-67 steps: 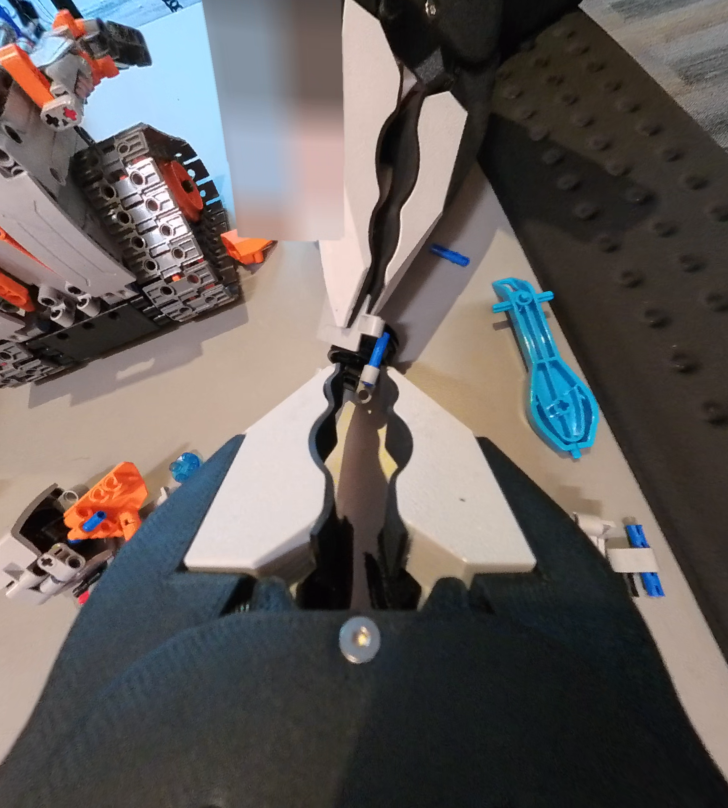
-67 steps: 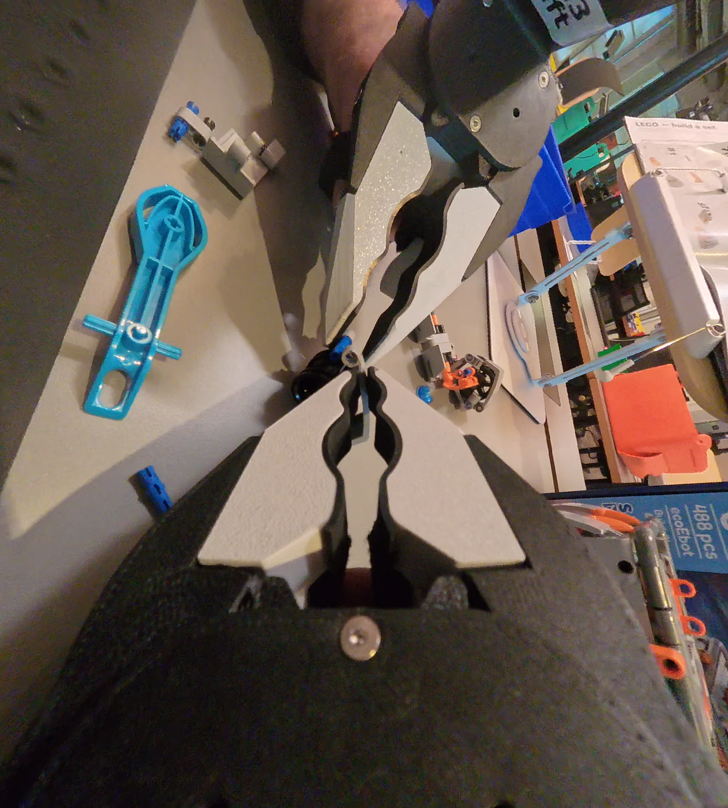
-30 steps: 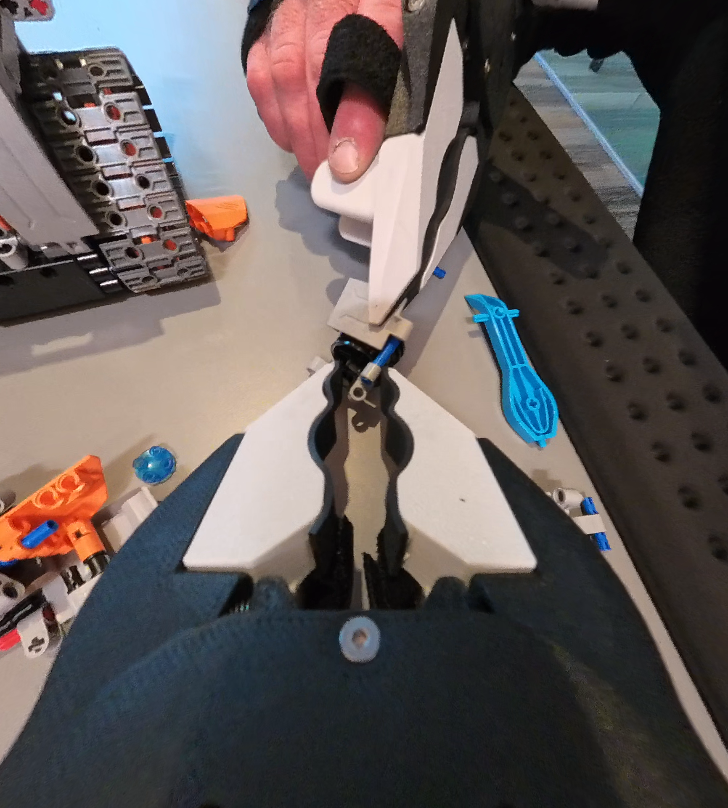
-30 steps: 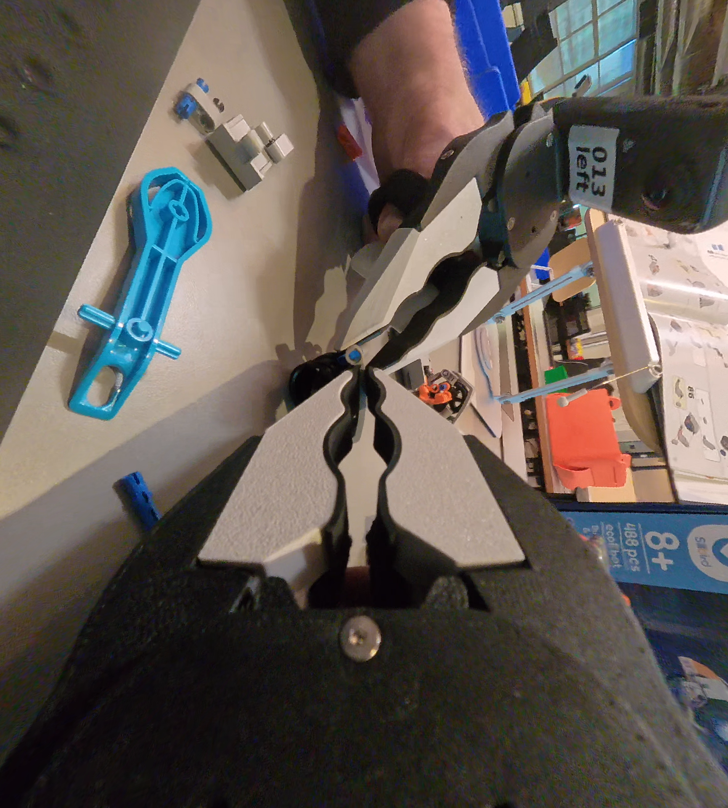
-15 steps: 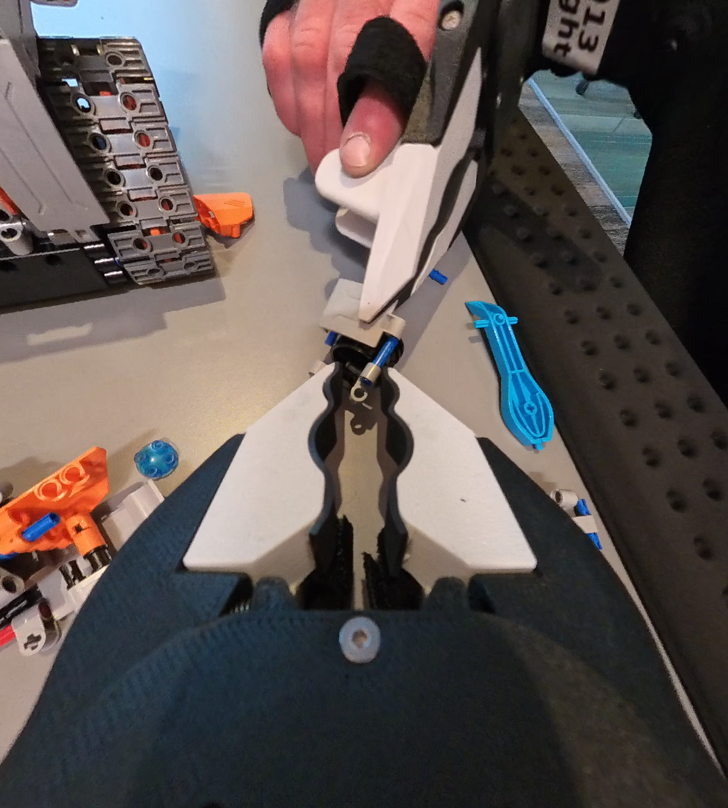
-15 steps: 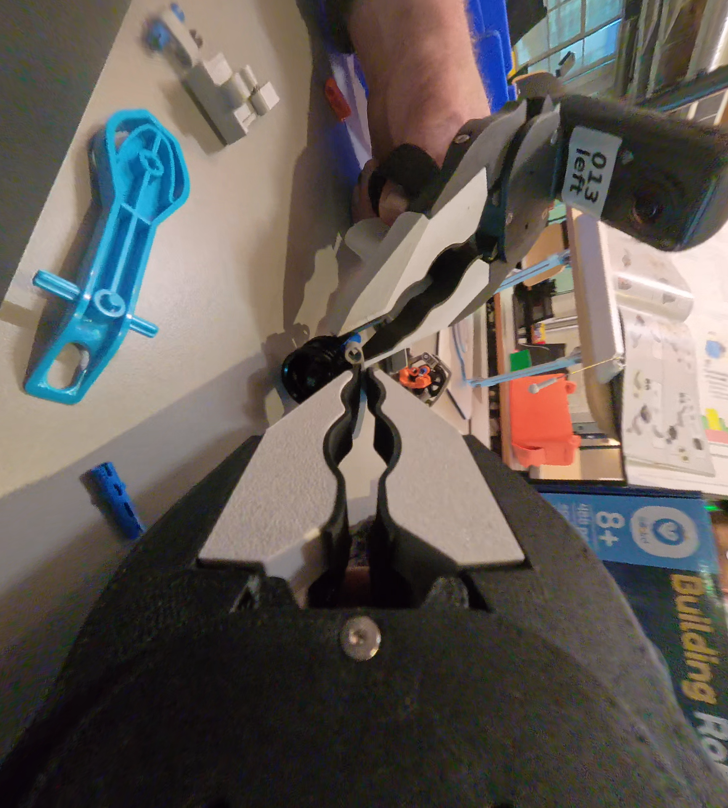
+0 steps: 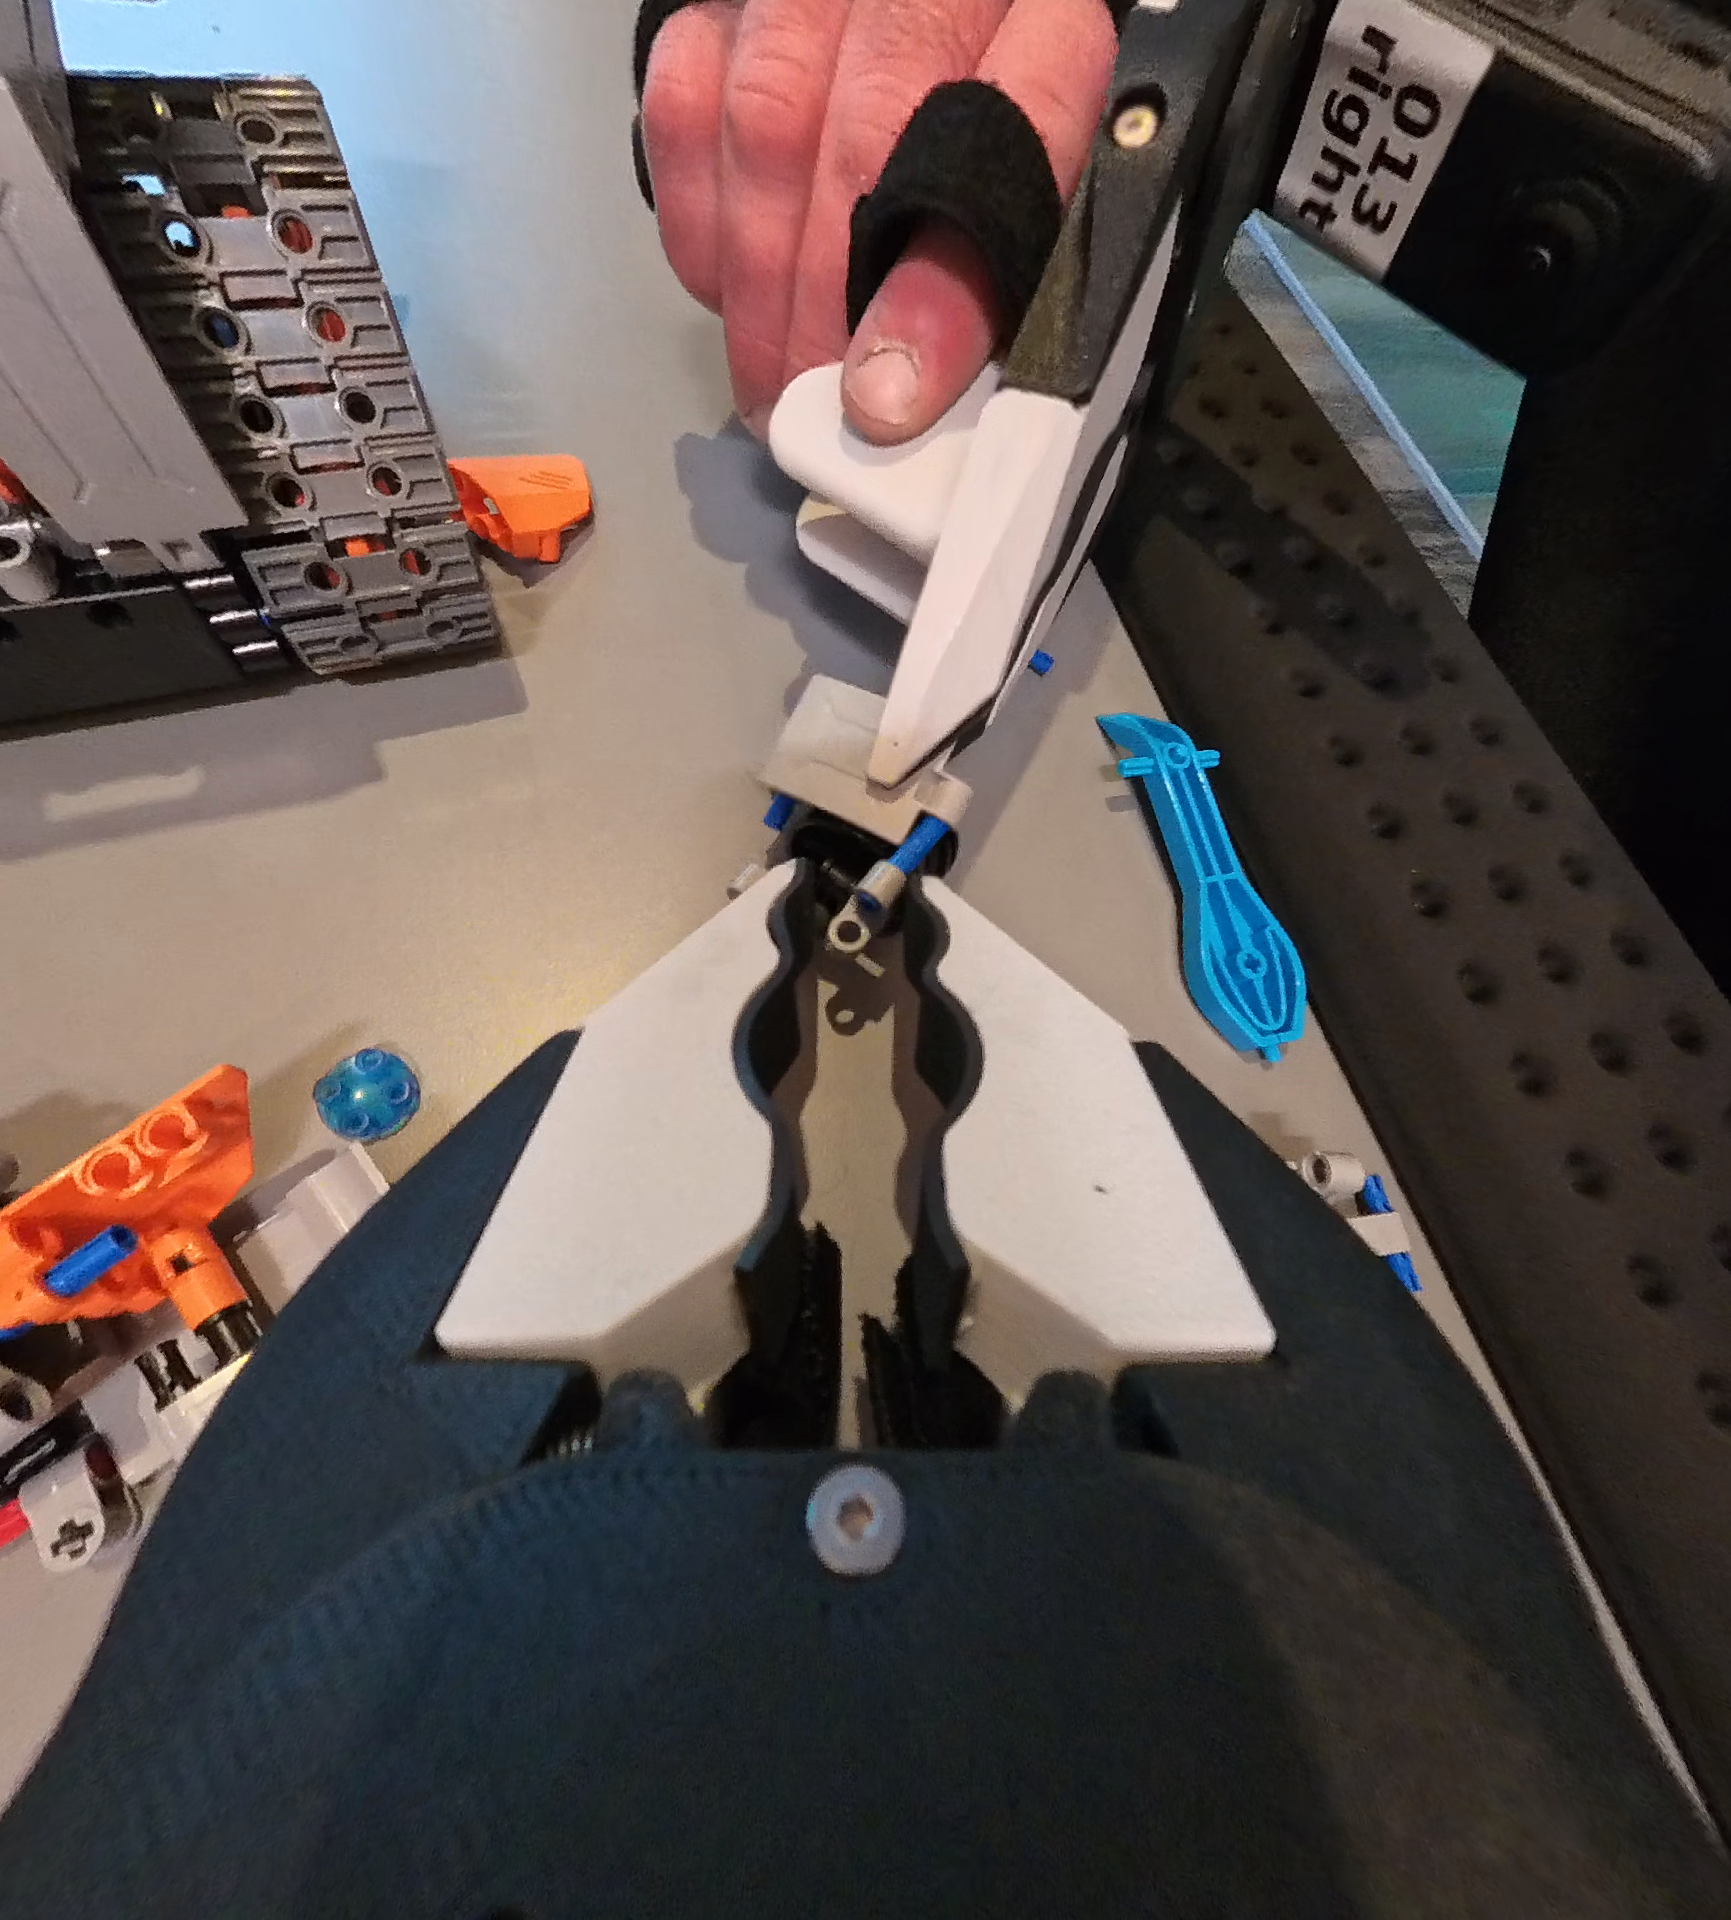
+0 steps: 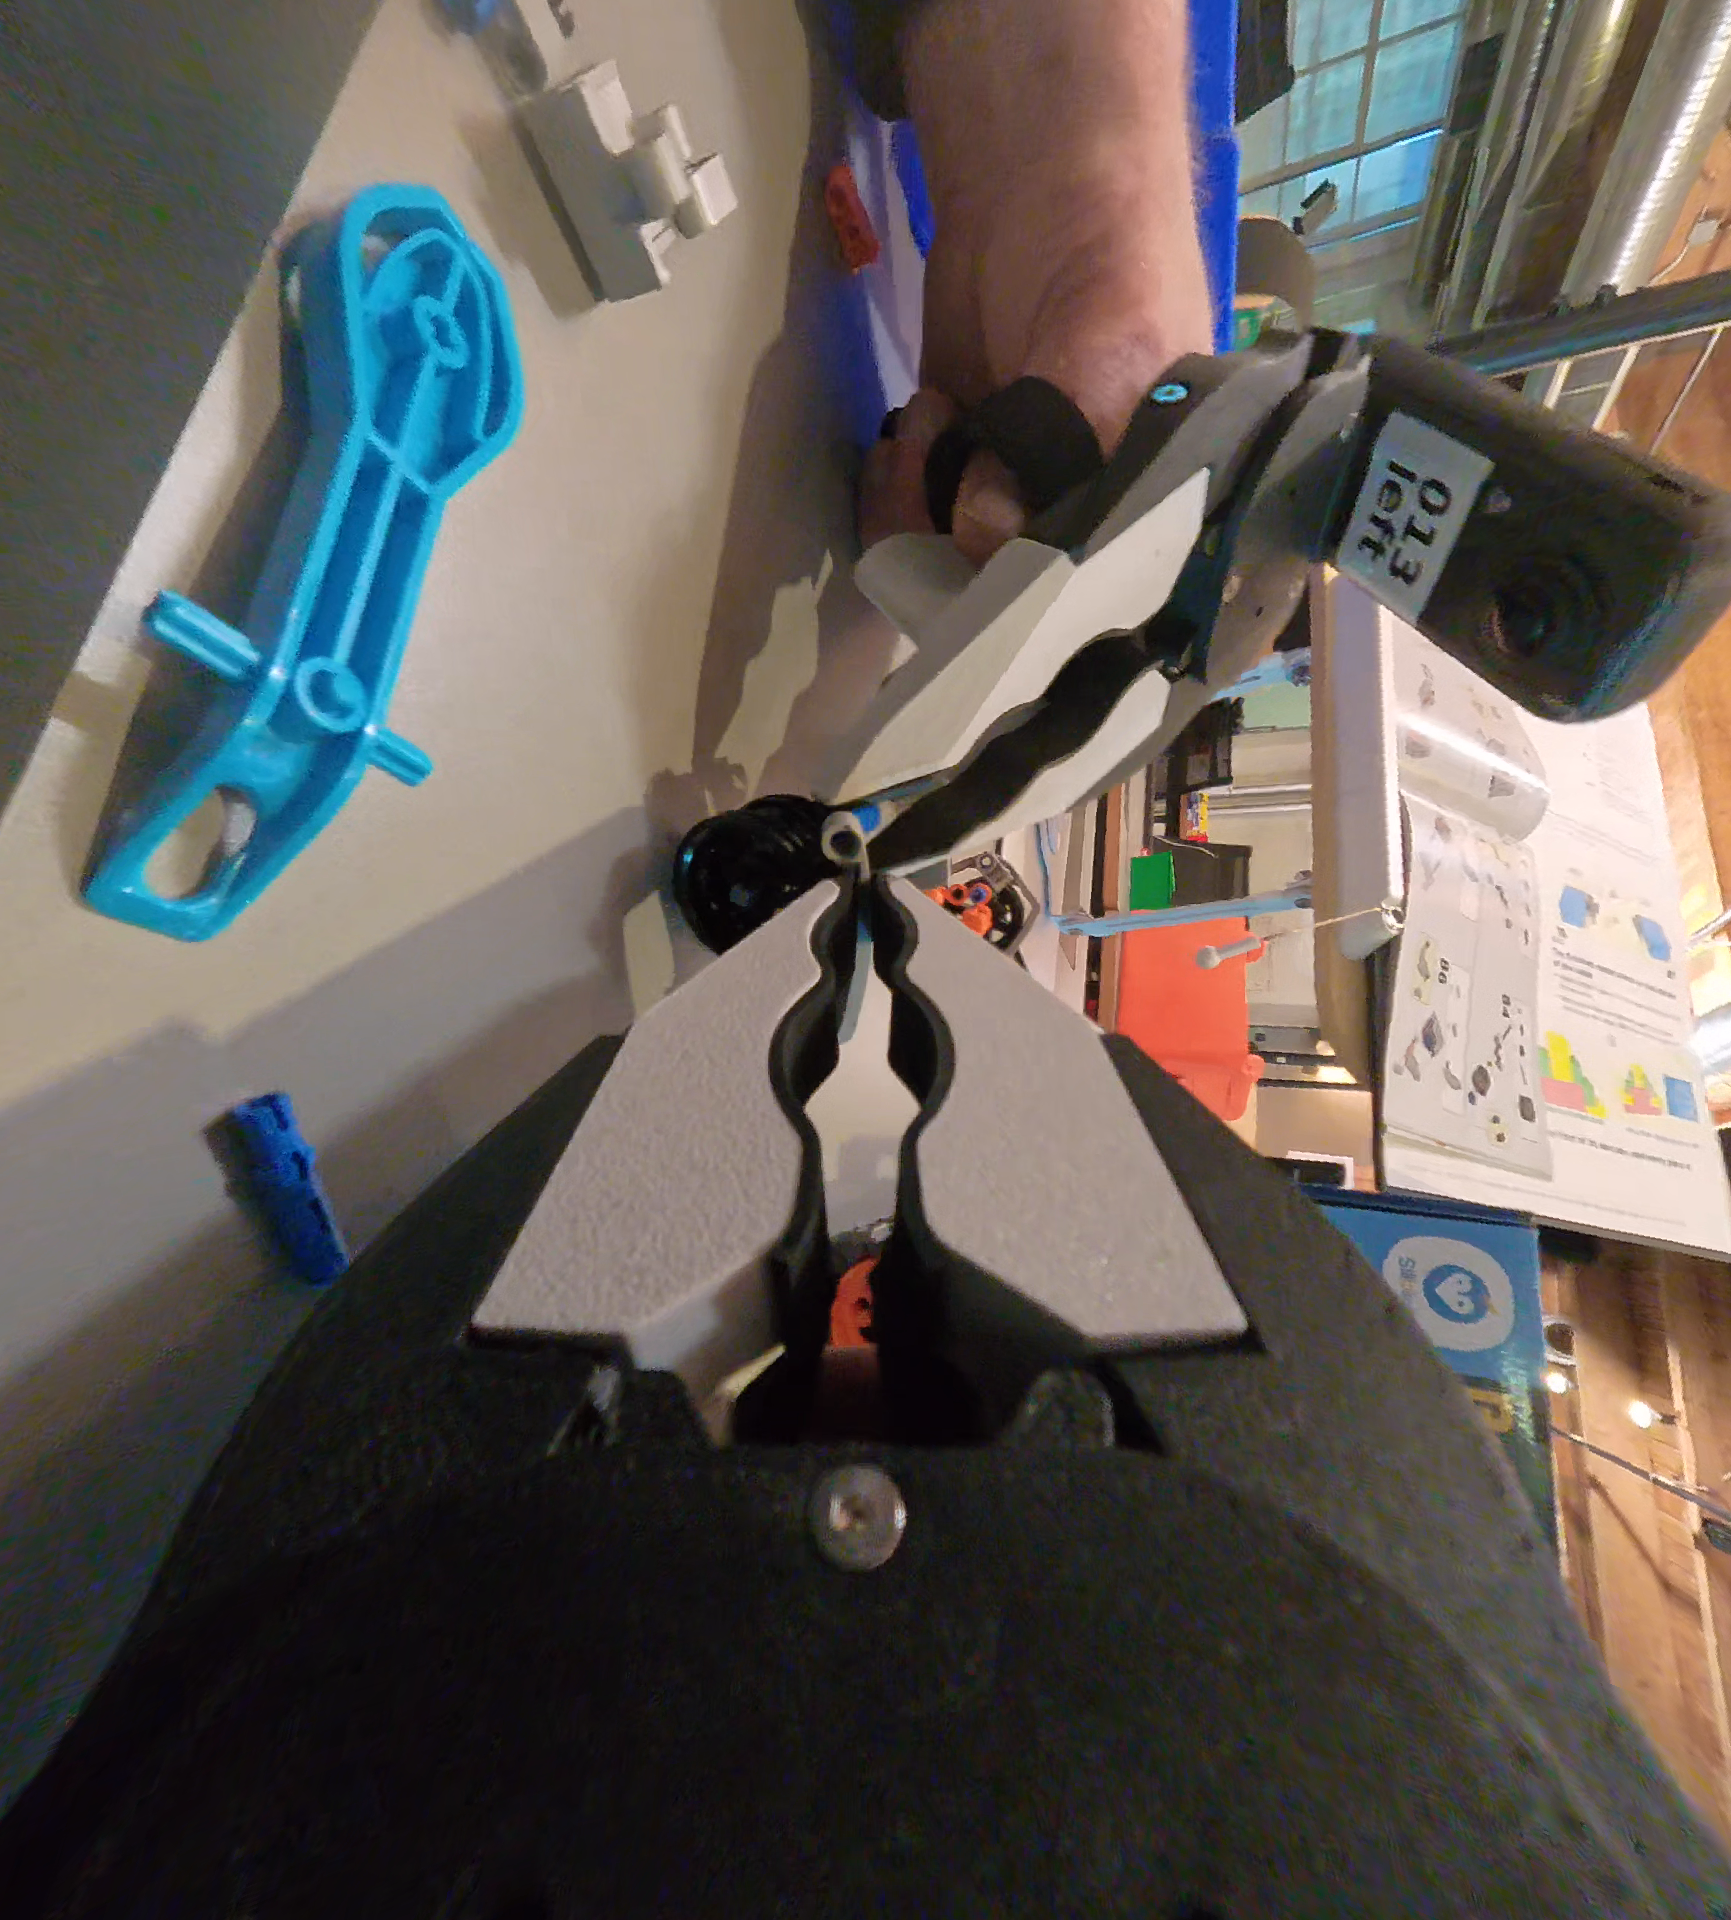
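The left tongs [image 7: 856, 894] are closed on a small brick assembly: a black wheel [image 8: 747, 878] with a blue axle and grey connector [image 7: 876, 883]. The right tongs [image 8: 866, 899] pinch the same assembly's flat grey plate [image 7: 830, 764] from the opposite side (tips nearly meeting). On the beige surface [image 7: 425, 831] a turquoise brick-separator tool [image 7: 1219, 904] lies just beside; an orange bracket [image 7: 113, 1195] near left; farther off, a grey tracked model [image 7: 248, 416].
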`<act>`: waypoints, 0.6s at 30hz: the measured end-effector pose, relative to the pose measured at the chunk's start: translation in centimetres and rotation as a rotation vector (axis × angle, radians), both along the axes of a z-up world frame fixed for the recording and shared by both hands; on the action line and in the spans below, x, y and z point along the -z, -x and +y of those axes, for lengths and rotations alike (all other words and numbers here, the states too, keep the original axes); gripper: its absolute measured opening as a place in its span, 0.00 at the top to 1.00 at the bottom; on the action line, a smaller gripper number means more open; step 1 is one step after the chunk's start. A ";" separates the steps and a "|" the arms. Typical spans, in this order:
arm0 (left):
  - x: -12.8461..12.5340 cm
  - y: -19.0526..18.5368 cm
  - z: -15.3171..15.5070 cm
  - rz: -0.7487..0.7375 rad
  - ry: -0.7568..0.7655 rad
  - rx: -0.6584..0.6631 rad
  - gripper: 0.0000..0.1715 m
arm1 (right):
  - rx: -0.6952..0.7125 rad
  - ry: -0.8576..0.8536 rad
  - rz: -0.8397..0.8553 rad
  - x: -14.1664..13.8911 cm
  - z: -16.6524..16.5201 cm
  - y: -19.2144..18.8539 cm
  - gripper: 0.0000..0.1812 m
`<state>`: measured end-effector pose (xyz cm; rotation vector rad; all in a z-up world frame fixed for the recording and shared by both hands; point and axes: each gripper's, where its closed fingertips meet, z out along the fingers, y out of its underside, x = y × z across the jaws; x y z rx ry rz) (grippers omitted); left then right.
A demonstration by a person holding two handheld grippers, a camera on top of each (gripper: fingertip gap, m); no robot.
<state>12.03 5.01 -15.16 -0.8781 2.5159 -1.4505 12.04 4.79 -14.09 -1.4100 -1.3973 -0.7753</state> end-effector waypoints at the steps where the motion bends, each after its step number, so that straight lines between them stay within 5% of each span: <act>1: 0.0 0.0 0.0 0.003 0.003 -0.001 0.92 | 0.003 -0.004 -0.011 0.0 0.0 -0.1 1.00; 18: 0.1 -0.5 0.4 0.019 0.010 -0.058 0.92 | 0.086 -0.099 -0.225 0.1 0.5 -0.5 1.00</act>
